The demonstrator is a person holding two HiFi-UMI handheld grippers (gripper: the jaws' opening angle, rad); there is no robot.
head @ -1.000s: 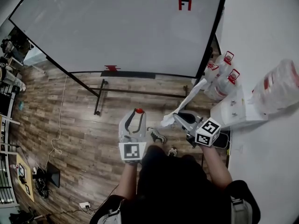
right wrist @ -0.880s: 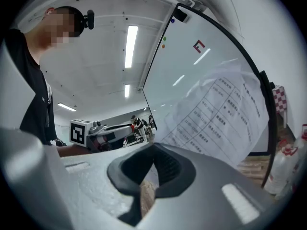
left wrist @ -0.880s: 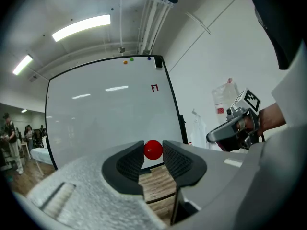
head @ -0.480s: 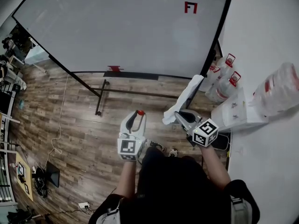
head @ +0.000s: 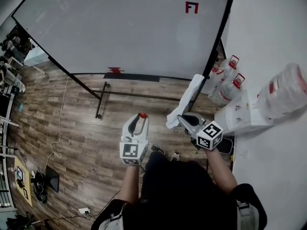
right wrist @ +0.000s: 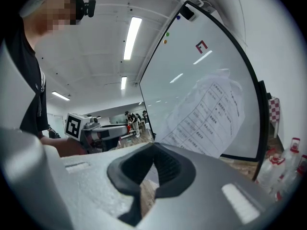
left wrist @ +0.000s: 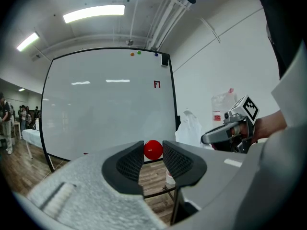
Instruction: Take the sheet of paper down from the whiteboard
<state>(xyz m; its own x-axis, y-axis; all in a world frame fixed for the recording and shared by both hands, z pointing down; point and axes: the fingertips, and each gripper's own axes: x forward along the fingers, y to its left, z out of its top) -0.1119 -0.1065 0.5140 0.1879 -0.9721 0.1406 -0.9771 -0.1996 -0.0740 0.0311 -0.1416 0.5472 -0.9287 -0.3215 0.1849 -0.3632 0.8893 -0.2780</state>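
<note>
While the sheet of paper (head: 188,97) is clenched in the right gripper (head: 179,119), a red ball (head: 142,115) is grasped by the left gripper (head: 141,118).

A wood-plank floor (head: 86,109) fills the lower part of the head view. Clear water jugs (head: 226,89) with red handles stand clustered by the white wall (head: 268,28), just beside a low white cabinet (head: 238,115). A clear plastic bag (head: 287,91) with red print shows against that wall. A thin white cable (head: 60,123) trails across the planks towards a dark flat screen (head: 52,178) lying near the left edge. Strip lights (left wrist: 93,13) glow on the ceiling, and several people (left wrist: 21,114) stand far off.
</note>
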